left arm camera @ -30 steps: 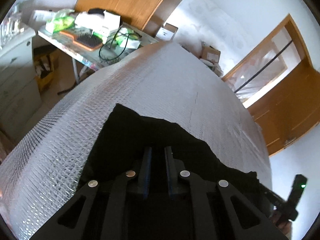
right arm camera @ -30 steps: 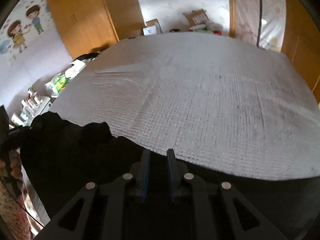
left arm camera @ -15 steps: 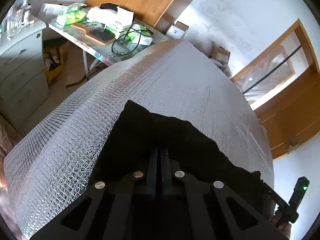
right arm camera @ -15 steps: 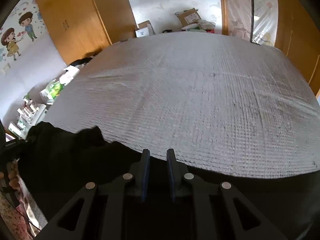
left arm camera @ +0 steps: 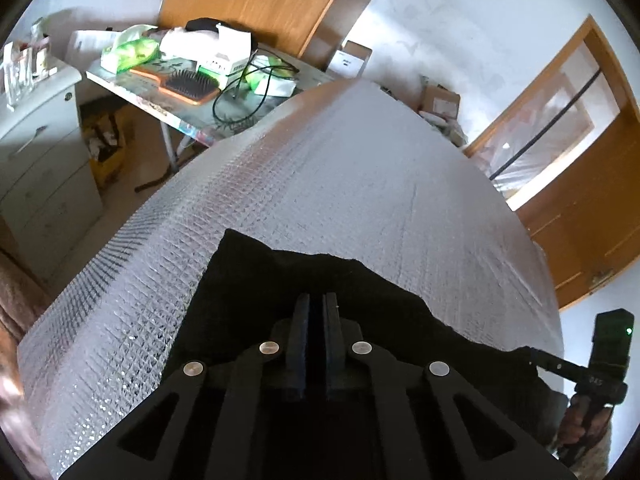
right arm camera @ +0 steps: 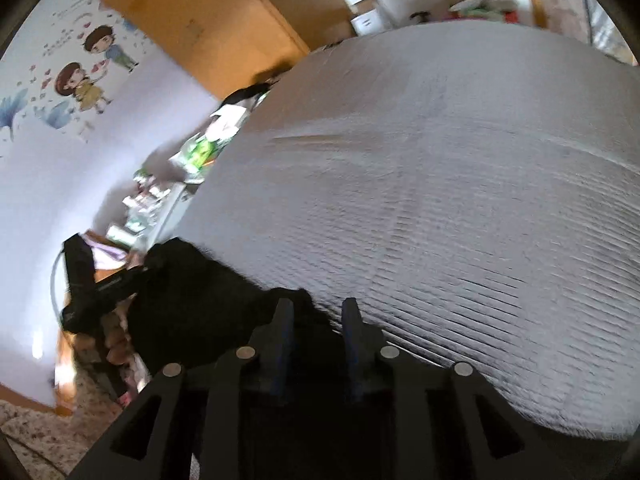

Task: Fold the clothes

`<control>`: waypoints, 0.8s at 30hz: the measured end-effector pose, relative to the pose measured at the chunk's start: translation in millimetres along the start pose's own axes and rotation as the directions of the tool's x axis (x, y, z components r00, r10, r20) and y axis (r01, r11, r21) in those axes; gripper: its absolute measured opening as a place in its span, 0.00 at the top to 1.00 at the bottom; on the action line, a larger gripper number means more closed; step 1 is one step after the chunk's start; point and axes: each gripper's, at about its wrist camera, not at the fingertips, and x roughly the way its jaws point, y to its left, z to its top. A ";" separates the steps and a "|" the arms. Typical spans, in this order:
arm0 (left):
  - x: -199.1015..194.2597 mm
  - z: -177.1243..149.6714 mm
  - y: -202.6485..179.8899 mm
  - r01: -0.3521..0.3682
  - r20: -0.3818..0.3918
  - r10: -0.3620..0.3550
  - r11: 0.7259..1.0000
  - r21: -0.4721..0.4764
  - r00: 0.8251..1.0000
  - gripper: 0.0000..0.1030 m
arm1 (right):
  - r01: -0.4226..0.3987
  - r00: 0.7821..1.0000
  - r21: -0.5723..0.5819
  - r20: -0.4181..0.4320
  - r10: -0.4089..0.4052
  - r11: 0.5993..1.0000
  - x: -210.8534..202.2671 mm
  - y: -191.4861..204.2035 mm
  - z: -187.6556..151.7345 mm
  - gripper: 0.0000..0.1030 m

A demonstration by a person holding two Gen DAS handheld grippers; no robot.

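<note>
Now your left tool (left arm camera: 316, 312) is clenched on the black garment (left arm camera: 256, 276), bunched and matte at the near edge of the silver quilted bed (left arm camera: 340, 184); your right tool (right arm camera: 316, 312), pinched moments ago, has released.

Ahead of my tools the quilted cover (left arm camera: 360, 184) lies bare; a cluttered side table (left arm camera: 208, 92) blocks upper left.
</note>
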 end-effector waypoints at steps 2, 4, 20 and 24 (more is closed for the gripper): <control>2.4 0.9 1.7 0.000 -0.004 0.000 1.000 -0.006 1.000 0.94 | -0.032 0.999 -0.004 -0.040 0.032 0.999 7.2 -0.7 3.2 0.74; 4.3 2.1 3.2 0.005 -0.008 -0.005 1.000 -0.015 1.000 0.94 | -0.070 0.995 -0.023 -0.078 0.068 0.997 13.0 2.7 4.2 0.74; 10.2 10.5 10.7 0.023 0.001 -0.023 0.999 -0.046 1.000 0.95 | 0.004 0.999 -0.027 0.044 -0.003 1.000 -2.5 -4.4 14.3 0.94; 9.9 11.1 10.4 0.018 -0.004 -0.018 0.999 -0.045 1.000 0.95 | 0.066 0.993 0.025 0.097 -0.068 0.997 -17.9 -18.9 16.6 0.94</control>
